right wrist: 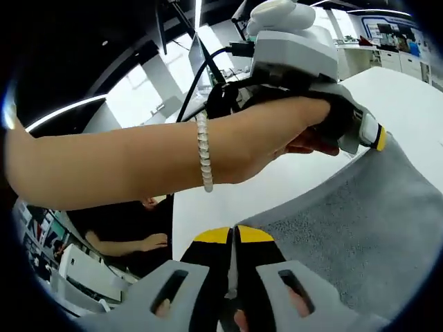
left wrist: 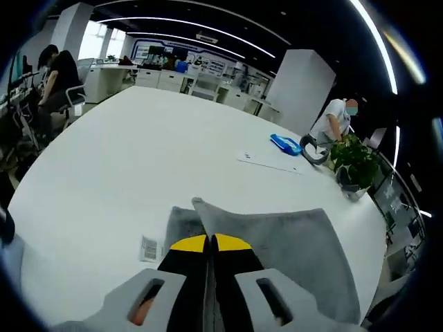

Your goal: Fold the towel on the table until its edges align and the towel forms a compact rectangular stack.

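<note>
A grey towel point(left wrist: 291, 242) is held lifted over the near edge of the white worktop point(left wrist: 138, 159), pinched by both the left gripper point(left wrist: 210, 243) and right gripper point(right wrist: 234, 236), jaws clamped together on its edge.

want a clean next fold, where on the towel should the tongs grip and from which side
Probably at the corners. The towel is thin, limp grey cloth, so pinch an edge between the jaws, coming in low from the near side of the table. Both tongs, left and right, look shut on its near edge.
</note>
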Demonstrator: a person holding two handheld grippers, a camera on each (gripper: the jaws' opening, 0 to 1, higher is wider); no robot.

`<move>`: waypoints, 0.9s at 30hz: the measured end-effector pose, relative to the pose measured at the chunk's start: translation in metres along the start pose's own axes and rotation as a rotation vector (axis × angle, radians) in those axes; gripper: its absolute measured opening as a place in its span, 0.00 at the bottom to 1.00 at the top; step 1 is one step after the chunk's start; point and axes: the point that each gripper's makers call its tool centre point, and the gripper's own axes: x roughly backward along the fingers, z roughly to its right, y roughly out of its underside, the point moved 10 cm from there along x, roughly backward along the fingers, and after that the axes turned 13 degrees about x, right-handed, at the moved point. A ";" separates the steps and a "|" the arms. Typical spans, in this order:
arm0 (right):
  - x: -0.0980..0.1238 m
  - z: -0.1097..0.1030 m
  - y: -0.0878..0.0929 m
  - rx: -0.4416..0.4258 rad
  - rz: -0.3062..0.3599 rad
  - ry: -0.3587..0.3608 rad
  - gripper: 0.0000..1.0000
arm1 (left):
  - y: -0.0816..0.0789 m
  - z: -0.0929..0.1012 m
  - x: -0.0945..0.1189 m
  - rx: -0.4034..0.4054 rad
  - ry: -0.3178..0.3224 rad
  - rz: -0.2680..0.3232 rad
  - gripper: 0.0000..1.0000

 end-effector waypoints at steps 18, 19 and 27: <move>0.039 0.030 0.012 -0.014 0.002 0.100 0.14 | 0.022 -0.009 0.037 0.050 -0.038 0.114 0.16; 0.049 0.038 0.013 -0.002 -0.008 0.128 0.13 | 0.024 -0.006 0.041 0.050 -0.037 0.123 0.16; 0.110 0.089 0.037 -0.012 -0.065 0.299 0.09 | 0.061 0.016 0.087 0.007 -0.079 0.164 0.16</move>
